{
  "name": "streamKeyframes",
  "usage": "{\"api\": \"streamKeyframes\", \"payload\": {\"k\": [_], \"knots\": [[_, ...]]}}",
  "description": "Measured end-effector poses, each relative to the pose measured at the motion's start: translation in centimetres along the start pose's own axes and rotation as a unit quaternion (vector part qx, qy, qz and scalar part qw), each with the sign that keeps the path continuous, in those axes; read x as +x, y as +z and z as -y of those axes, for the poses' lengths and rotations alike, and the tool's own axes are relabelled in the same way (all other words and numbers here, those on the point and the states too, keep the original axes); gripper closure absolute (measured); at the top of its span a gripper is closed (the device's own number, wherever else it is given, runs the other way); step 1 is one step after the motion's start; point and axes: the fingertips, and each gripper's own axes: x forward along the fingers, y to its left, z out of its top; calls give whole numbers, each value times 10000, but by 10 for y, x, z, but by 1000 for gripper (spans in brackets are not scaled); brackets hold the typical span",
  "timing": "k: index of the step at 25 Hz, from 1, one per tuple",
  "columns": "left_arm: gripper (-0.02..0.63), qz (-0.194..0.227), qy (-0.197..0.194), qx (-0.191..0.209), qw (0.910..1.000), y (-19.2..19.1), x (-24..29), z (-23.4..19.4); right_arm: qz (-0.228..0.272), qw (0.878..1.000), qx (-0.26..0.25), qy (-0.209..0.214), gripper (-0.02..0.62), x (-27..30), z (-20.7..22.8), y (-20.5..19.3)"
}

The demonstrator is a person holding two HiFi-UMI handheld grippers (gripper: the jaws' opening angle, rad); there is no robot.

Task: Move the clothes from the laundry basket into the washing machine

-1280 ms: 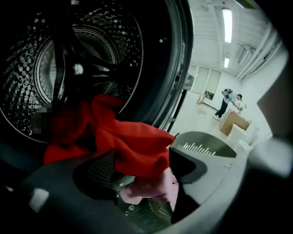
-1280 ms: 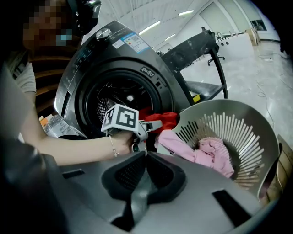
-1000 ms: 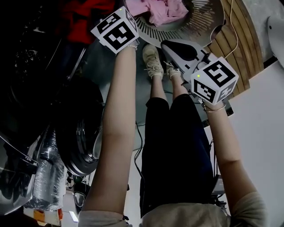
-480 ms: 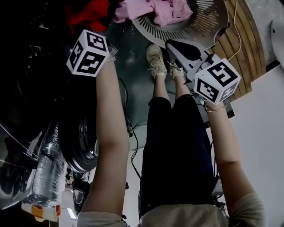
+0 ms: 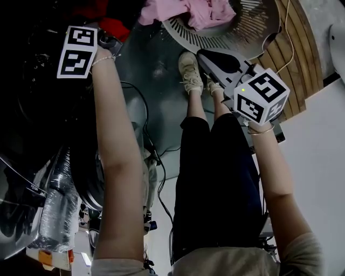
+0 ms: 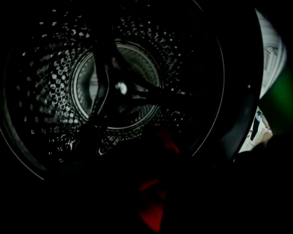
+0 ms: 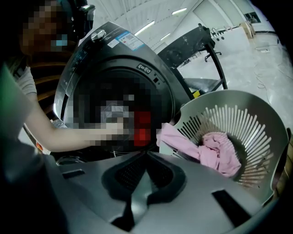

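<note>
Cloth, red, between left claw's just-opening jaws, before washer drum

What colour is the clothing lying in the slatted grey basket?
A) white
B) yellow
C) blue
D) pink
D: the clothing heaped in the basket is plainly pink, in both the head view and the right gripper view.

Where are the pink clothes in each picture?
Head view: the pink clothes are at the top edge, in the laundry basket.
Left gripper view: not in it.
Right gripper view: right of the middle, in the laundry basket.
Shared landmark: the laundry basket, in the head and right gripper views.
</note>
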Motion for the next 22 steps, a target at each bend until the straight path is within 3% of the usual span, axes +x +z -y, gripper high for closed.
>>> {"api": "streamKeyframes", "payload": {"k": [4, 10, 14, 17, 21, 22], "knots": [[410, -336, 24, -334, 9989, -23, -12, -10, -8, 10000, -1, -7, 578, 0, -1, 0], [401, -856, -348, -652, 9936, -65, -68, 1, 25, 10000, 10, -7, 578, 3, -5, 2], [384, -1417, -358, -759, 9863, -111, -95, 8, 45, 10000, 7, 6, 578, 6, -8, 2], [368, -1573, -266, -976, 9824, -135, -100, 8, 76, 10000, 20, -11, 578, 6, -6, 2], [388, -1878, -525, -902, 9767, -160, -88, 27, 107, 9999, 79, -73, 578, 5, 0, 0], [472, -1827, -601, -800, 9781, -158, -82, 32, 109, 9999, 83, -76, 578, 5, 0, 0]]}}
